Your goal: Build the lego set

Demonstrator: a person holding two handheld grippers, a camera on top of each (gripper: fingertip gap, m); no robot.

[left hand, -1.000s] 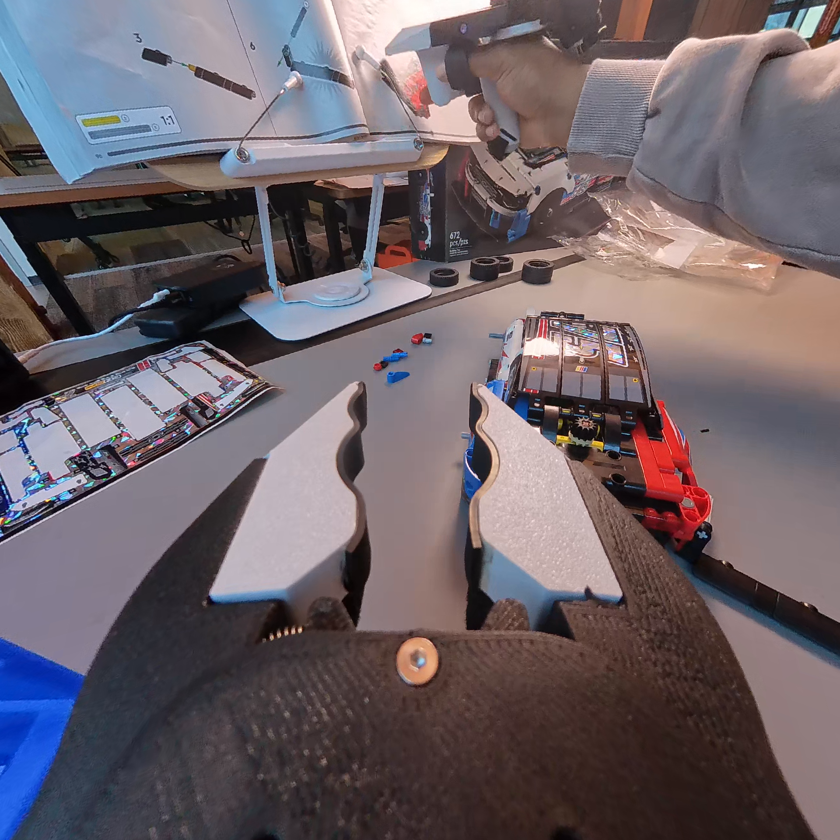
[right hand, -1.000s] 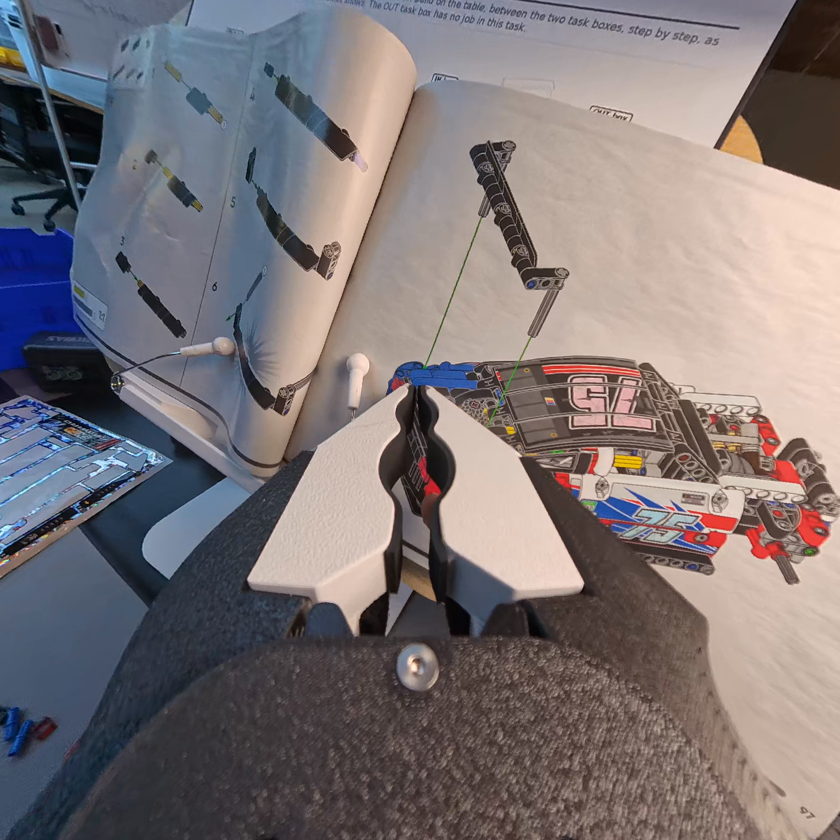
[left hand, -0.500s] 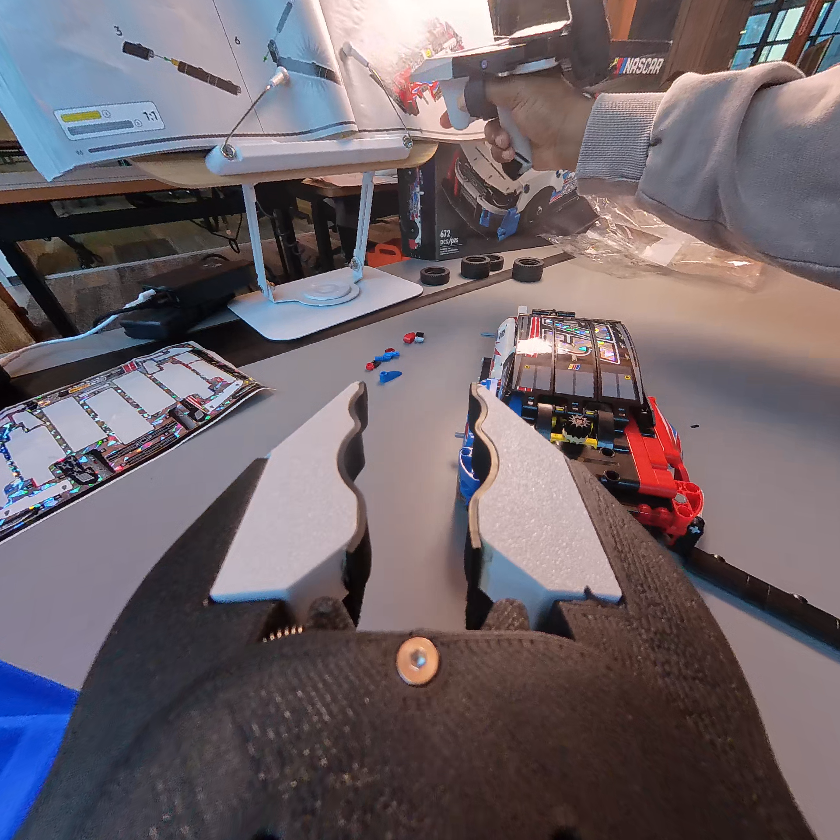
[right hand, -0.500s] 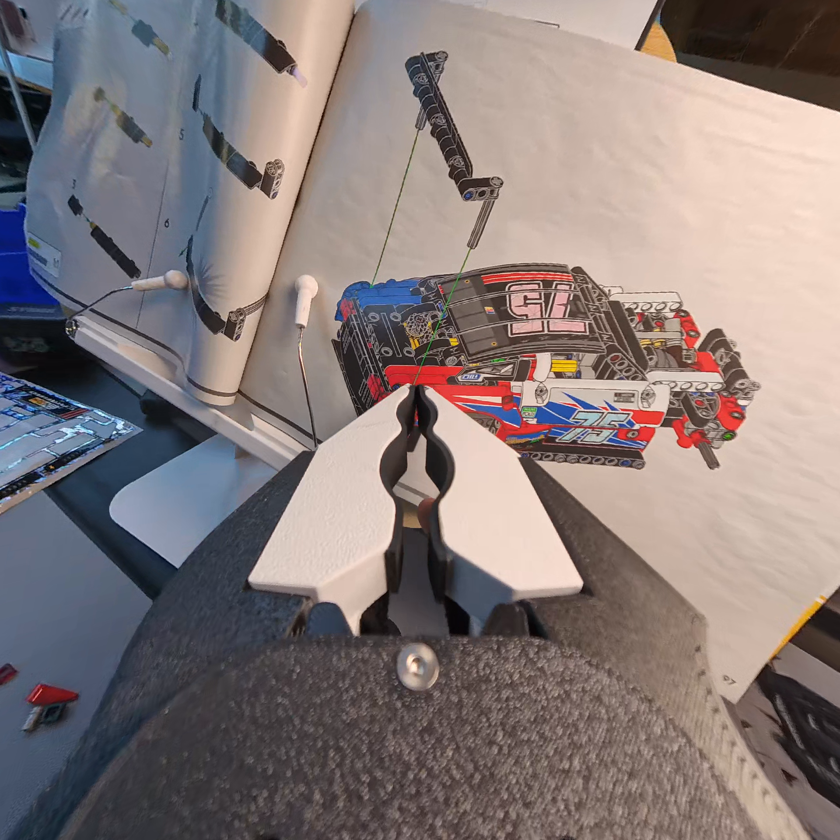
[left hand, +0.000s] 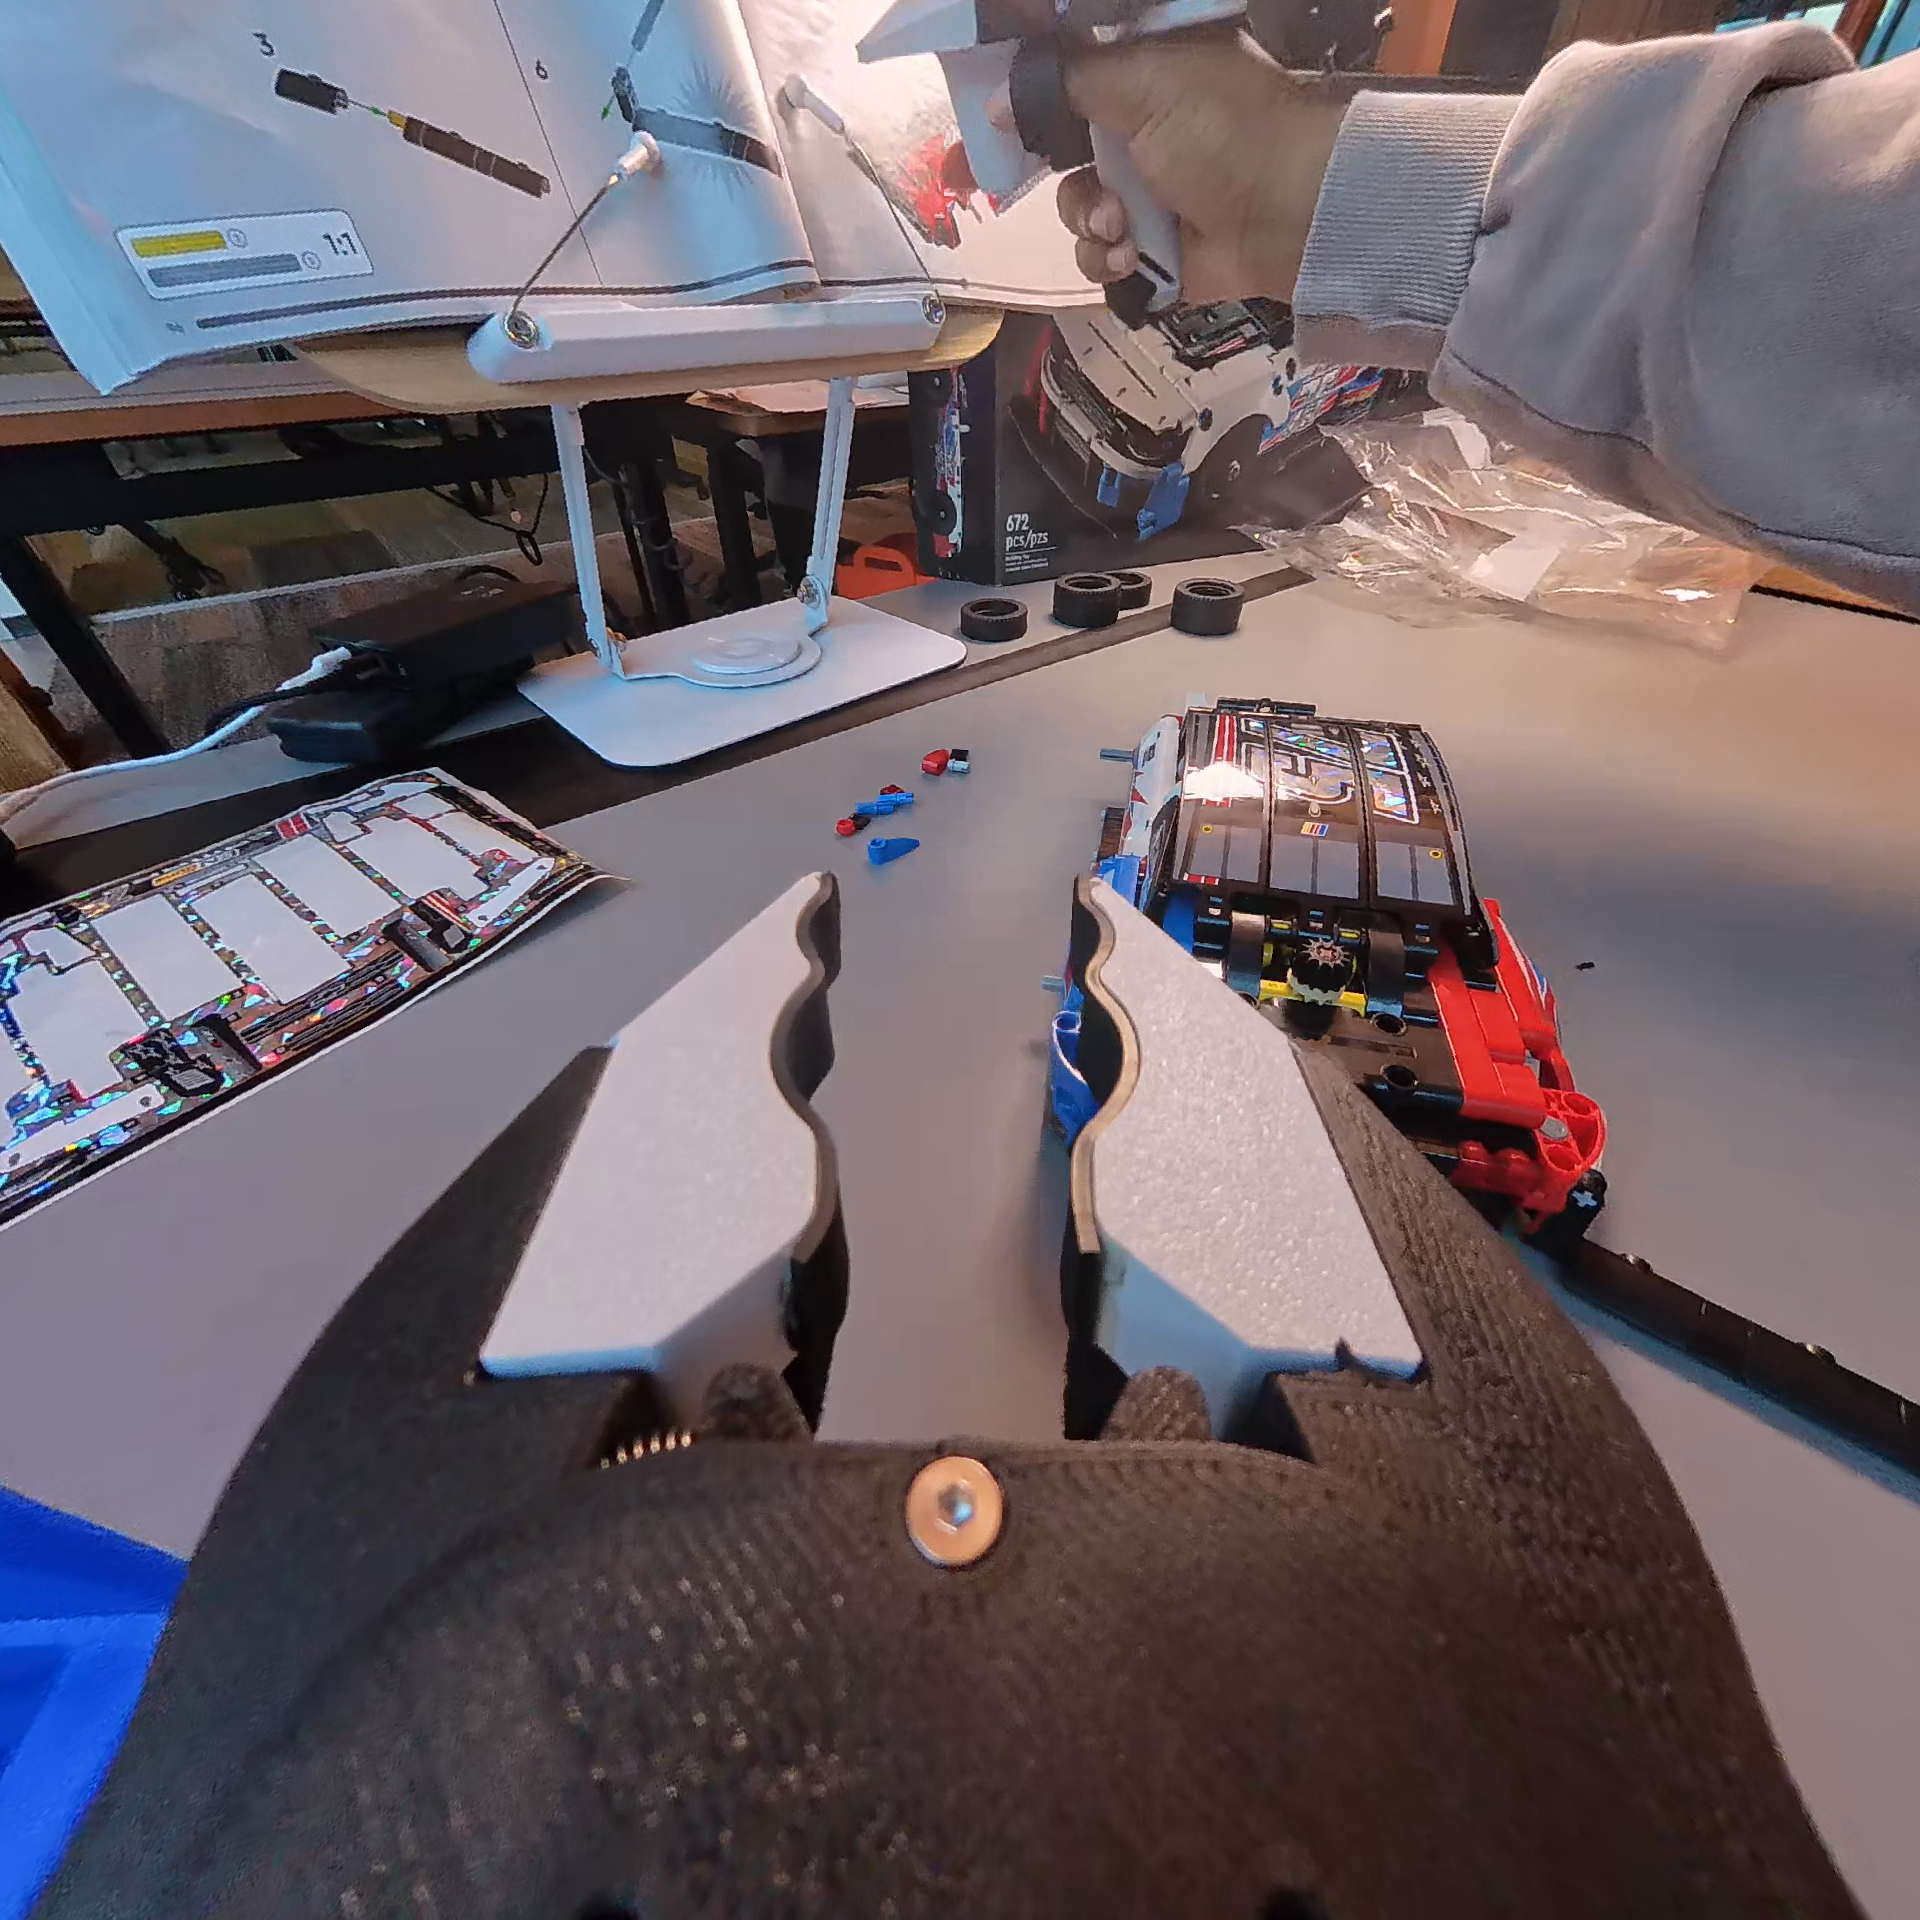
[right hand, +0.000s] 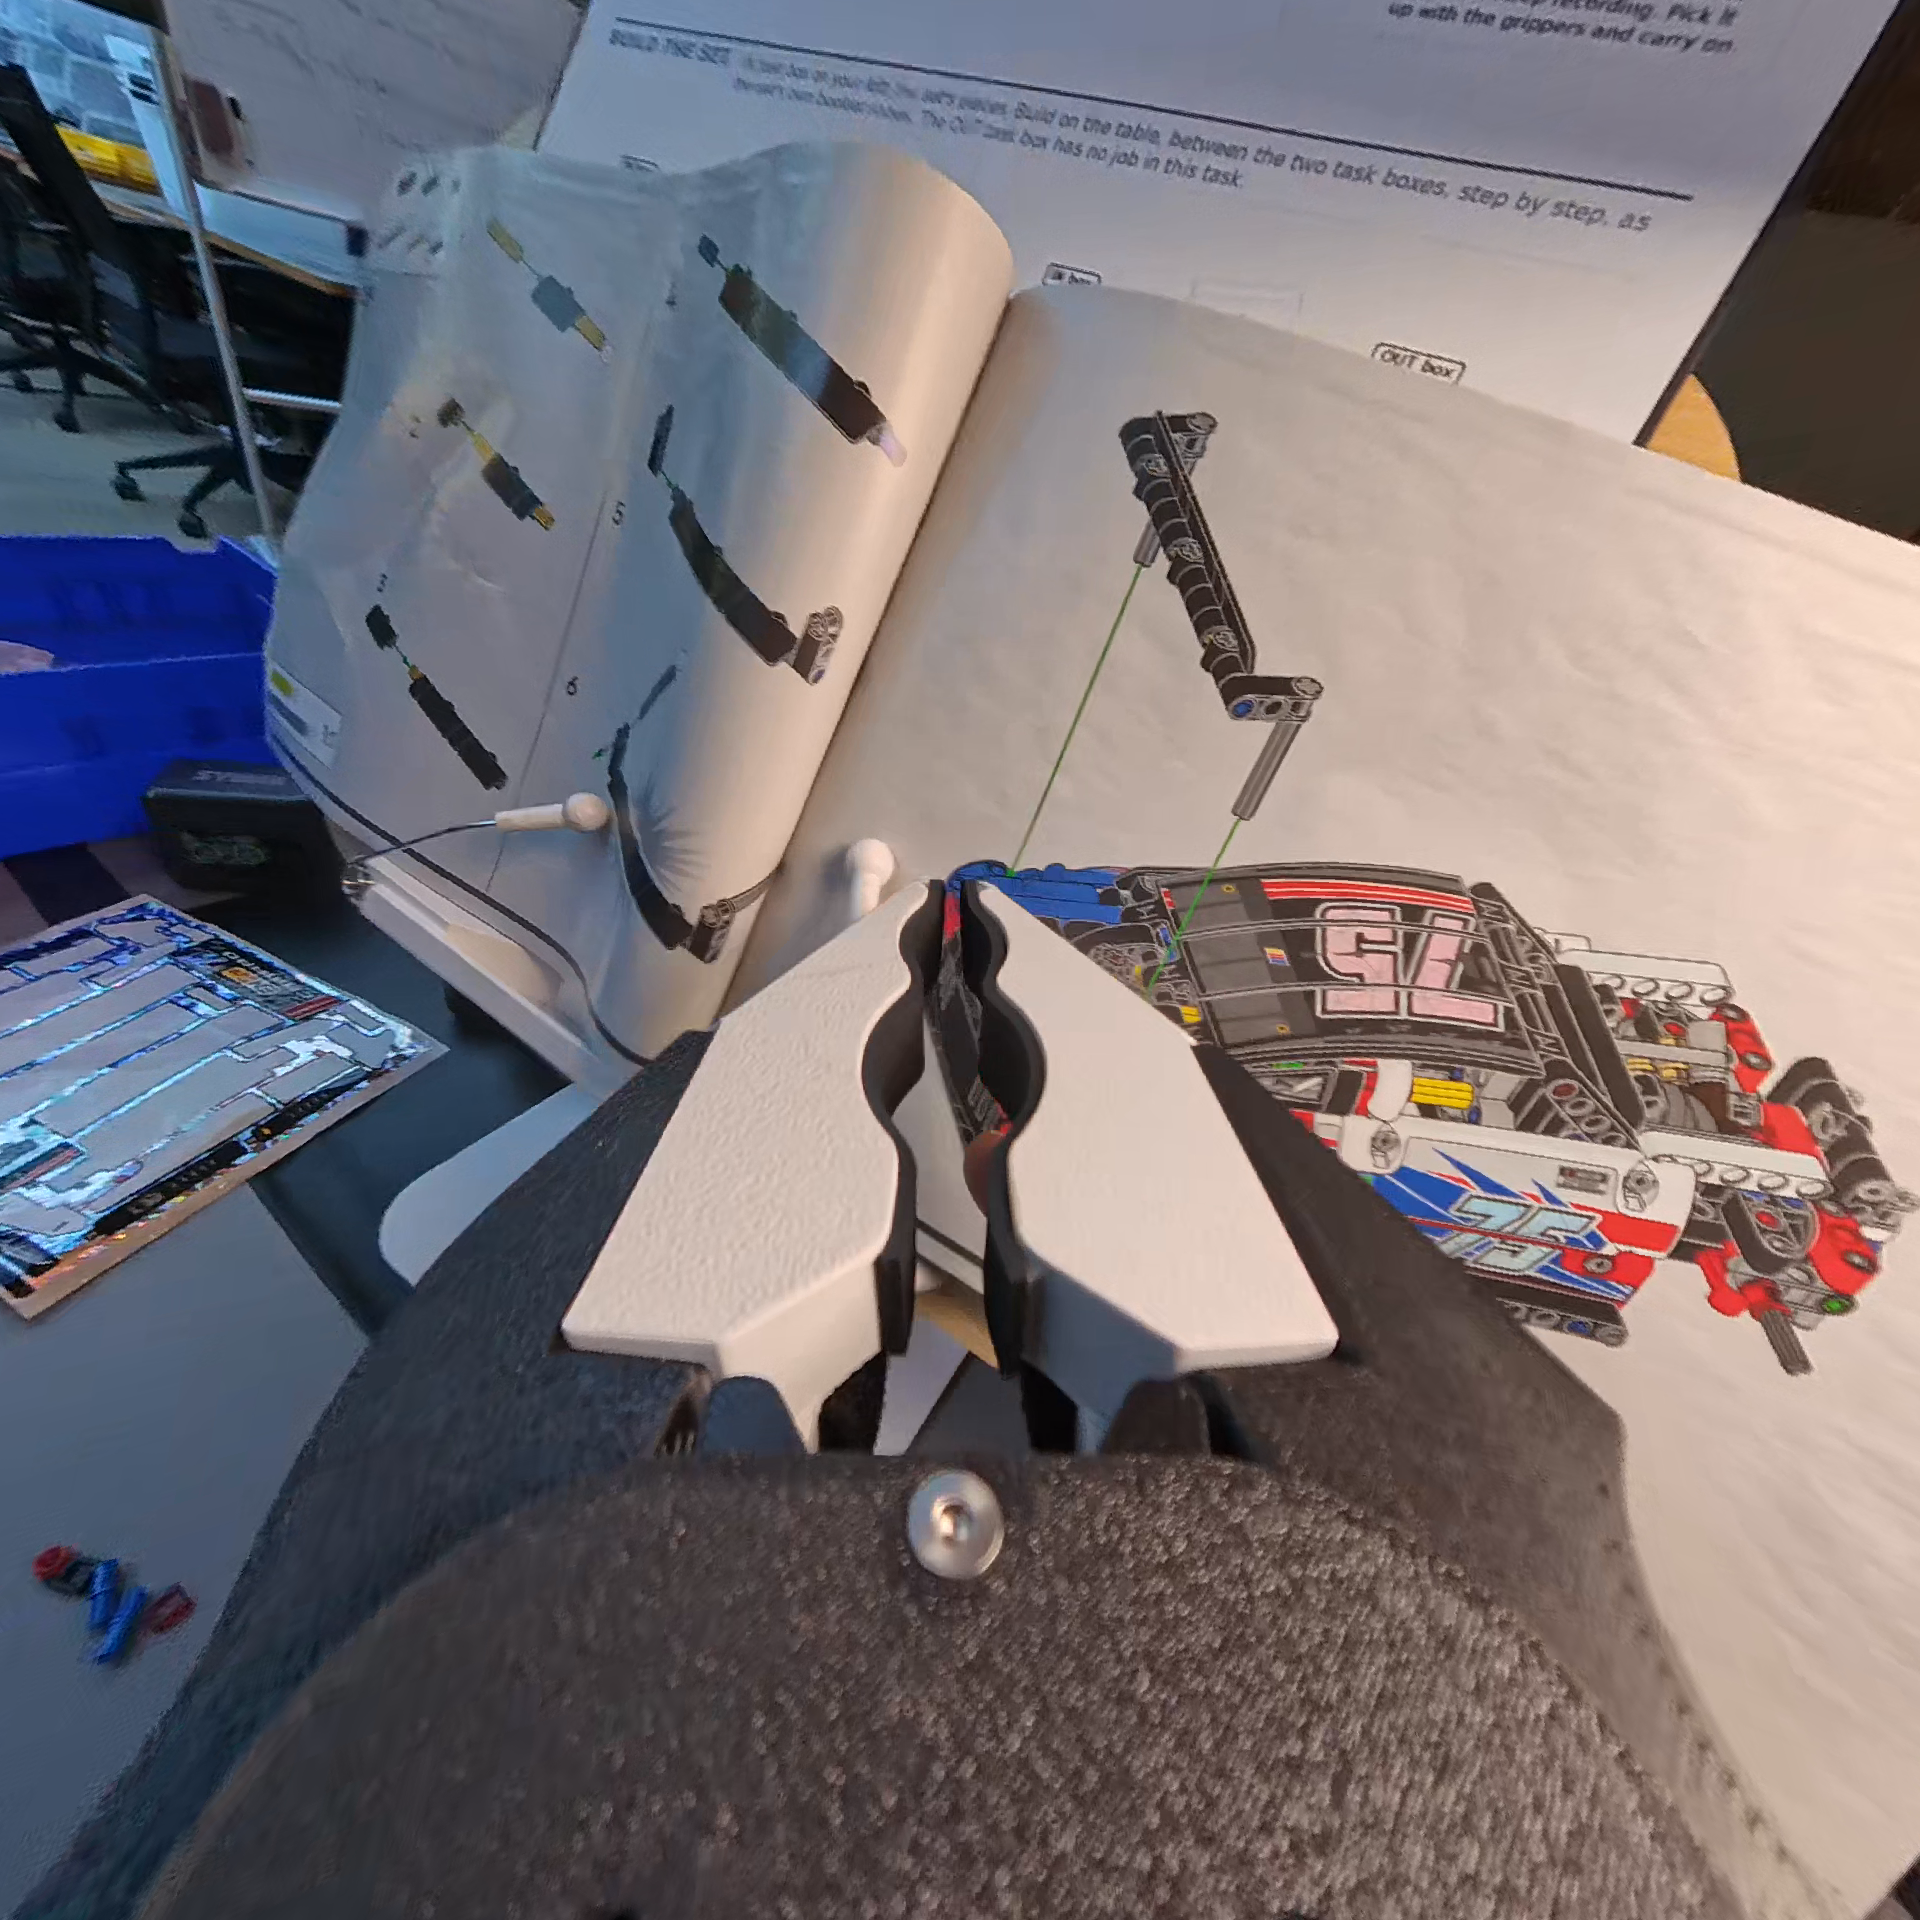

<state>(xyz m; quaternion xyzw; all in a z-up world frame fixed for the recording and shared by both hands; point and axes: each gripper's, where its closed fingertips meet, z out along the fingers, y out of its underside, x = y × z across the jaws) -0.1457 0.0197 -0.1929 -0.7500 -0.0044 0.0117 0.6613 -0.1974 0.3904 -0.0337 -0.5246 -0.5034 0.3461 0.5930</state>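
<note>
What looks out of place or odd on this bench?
Little stands out. The car sits upright without wheels; three black tyres lie apart by the box. A few small pieces lie scattered on the table.

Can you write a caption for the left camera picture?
Open left gripper hovers over the table beside a half-built toy car.

Grey table [left hand: 1714,790] in warm light, wooden-topped desks on dark legs [left hand: 62,634] behind, black office chairs [right hand: 166,457] on pale floor beyond.
</note>
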